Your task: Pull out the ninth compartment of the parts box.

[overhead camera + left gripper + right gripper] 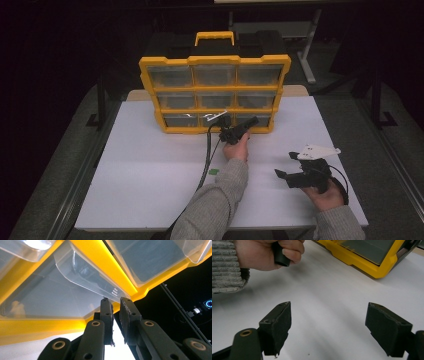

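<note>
Jaws of the left gripper (115,303) stand nearly together, clamped on the thin clear lip of a drawer (75,275) that pokes between their tips in the left gripper view. That drawer sits in the bottom row of the organizer (215,61), a yellow case of clear drawers, three rows of three, that rises directly ahead of and above these jaws; from the high view the left gripper (239,129) meets the bottom row at its right side. The white counter (150,175) spreads below the jaws and carries the organizer at its far edge.

Jaws of the right gripper (328,322) stand wide apart with only bare counter between them. Ahead of them and to the right lies a yellow corner of the organizer, well apart. Ahead and to the left, the left hand (262,252) grips its black handle. A small green scrap (214,172) lies on the counter, behind the left jaws.
</note>
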`<control>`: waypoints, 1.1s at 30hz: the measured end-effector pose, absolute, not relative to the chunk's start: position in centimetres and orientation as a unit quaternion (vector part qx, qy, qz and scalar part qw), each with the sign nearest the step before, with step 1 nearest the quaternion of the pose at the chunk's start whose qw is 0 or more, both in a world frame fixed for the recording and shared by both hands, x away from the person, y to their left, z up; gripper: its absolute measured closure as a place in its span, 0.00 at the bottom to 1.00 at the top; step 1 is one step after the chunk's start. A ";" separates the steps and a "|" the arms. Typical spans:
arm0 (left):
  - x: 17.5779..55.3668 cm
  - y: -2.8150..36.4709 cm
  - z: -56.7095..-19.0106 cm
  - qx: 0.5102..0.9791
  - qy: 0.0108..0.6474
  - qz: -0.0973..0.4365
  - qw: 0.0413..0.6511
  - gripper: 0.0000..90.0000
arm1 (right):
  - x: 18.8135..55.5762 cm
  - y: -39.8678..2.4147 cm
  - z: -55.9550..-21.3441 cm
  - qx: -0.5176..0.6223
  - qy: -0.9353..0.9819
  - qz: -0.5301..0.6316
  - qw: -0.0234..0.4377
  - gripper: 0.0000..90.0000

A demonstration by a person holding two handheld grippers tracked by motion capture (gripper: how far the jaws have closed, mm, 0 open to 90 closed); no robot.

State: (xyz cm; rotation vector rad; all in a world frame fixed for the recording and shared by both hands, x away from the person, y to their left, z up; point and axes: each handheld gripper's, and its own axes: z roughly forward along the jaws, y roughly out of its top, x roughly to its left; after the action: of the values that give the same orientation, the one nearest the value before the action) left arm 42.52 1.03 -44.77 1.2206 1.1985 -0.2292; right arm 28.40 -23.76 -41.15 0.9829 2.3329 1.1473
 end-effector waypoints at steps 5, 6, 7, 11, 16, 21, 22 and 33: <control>42.4 1.1 -44.8 0.536 0.526 -0.102 0.652 0.90 | 28.4 -23.8 -41.1 0.345 0.826 0.407 0.181 0.22; 42.4 1.1 -44.9 0.533 0.526 -0.106 0.654 0.90 | 28.4 -23.8 -41.1 0.345 0.826 0.407 0.181 0.22; 42.5 1.1 -44.9 0.534 0.526 -0.108 0.653 0.90 | 28.4 -23.8 -41.1 0.346 0.826 0.407 0.181 0.22; 42.3 1.1 -44.8 0.532 0.526 -0.107 0.654 0.91 | 28.4 -23.8 -41.2 0.345 0.827 0.407 0.181 0.22; 42.2 1.2 -44.8 0.537 0.524 -0.108 0.652 0.91 | 28.4 -23.8 -41.2 0.345 0.827 0.406 0.181 0.22; 41.9 1.2 -44.7 0.540 0.521 -0.107 0.652 0.92 | 28.4 -23.8 -41.2 0.347 0.825 0.407 0.181 0.22; 41.9 1.3 -44.8 0.541 0.520 -0.107 0.652 0.92 | 28.4 -23.8 -41.2 0.346 0.826 0.407 0.181 0.22; 40.9 1.6 -44.9 0.540 0.515 -0.113 0.656 0.92 | 28.4 -23.8 -41.2 0.348 0.825 0.407 0.180 0.22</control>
State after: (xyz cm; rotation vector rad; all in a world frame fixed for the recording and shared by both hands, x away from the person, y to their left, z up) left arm 40.94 1.56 -44.86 1.2249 1.1663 -0.2557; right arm 28.37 -23.82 -41.21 0.9822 2.3318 1.1505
